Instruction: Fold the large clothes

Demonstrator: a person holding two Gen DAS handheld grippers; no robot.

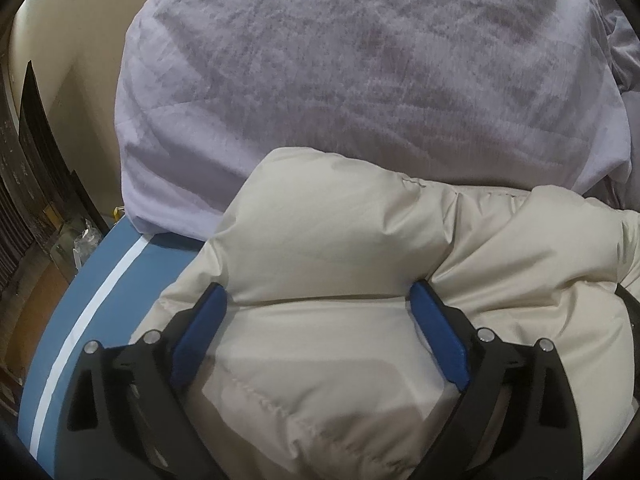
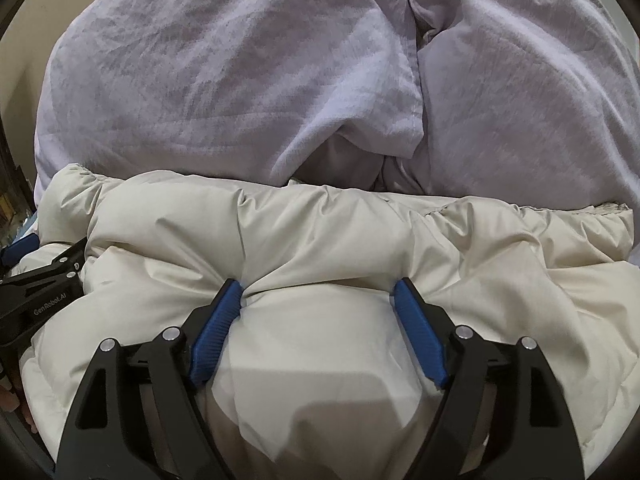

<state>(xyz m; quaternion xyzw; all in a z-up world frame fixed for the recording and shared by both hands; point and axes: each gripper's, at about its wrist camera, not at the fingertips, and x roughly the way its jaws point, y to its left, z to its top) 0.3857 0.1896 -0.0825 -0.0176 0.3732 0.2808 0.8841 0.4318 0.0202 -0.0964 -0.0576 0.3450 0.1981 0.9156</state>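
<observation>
- While both tongs point down at it, the cream puffer jacket (image 1: 320, 240) lies bunched directly under and ahead of them, filling the lower half of each wrist view.
- Beyond the tongs' tips, a lilac duvet (image 1: 340, 72) rises in a mound, touching the jacket's far edge.
- Left of the left tongs (image 1: 318, 300), a blue sheet (image 1: 80, 300) with a white stripe shows beside the jacket.
- Left tongs: jaws spread wide, with a puffed panel of the jacket bulging between the blue pads (image 1: 200, 336); both pad tips dent the fabric, yet the spread looks released rather than clenched.
- Right tongs (image 2: 318, 292): jaws also spread wide, a jacket panel swelling between them; the left pad tip (image 2: 232, 292) presses into a crease, the right pad (image 2: 420, 336) lies against the fabric, with nothing pinched.
- In the right wrist view, the left tongs (image 2: 44, 280) sit at the far left, resting on the same jacket, near the right tongs.
- At that view's lower left edge, fingertips (image 2: 12, 400) of a hand just show.
</observation>
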